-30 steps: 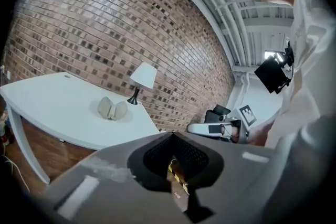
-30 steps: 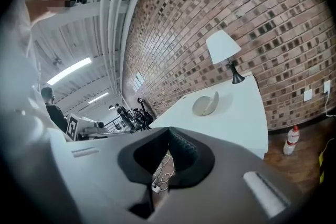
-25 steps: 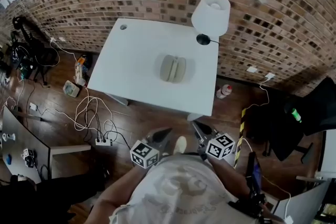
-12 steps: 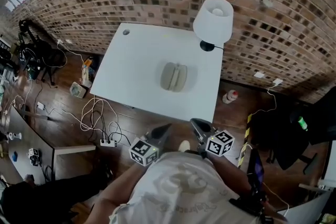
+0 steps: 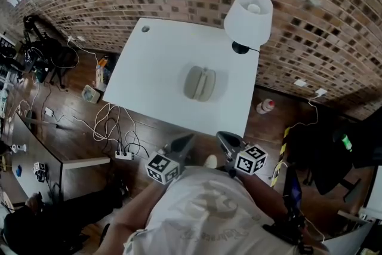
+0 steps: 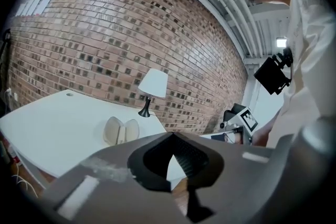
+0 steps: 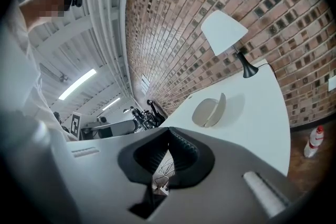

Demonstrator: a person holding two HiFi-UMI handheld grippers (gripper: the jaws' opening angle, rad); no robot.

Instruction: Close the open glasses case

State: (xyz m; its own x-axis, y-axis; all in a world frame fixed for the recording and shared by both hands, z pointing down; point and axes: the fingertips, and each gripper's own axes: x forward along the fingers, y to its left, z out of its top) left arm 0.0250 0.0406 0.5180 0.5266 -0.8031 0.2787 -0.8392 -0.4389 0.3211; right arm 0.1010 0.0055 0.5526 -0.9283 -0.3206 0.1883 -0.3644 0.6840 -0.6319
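Note:
The beige glasses case (image 5: 200, 83) lies open on the white table (image 5: 155, 80), its two halves spread apart; it also shows in the left gripper view (image 6: 121, 131) and the right gripper view (image 7: 208, 111). My left gripper (image 5: 185, 143) hovers over the floor just short of the table's near edge, its jaws shut and empty (image 6: 172, 135). My right gripper (image 5: 225, 139) is beside it, also shut on nothing (image 7: 169, 128). Both point toward the table, well apart from the case.
A white lamp (image 5: 249, 20) on a black base stands at the table's far right corner, by the brick wall. Cables and a power strip (image 5: 122, 155) lie on the wood floor at the left. A bottle (image 5: 265, 106) stands on the floor right of the table, and a black chair (image 5: 352, 140) is further right.
Both grippers have come a little forward toward the table's near edge, and the view has shifted with the person. The case has not moved and the jaws stayed shut.

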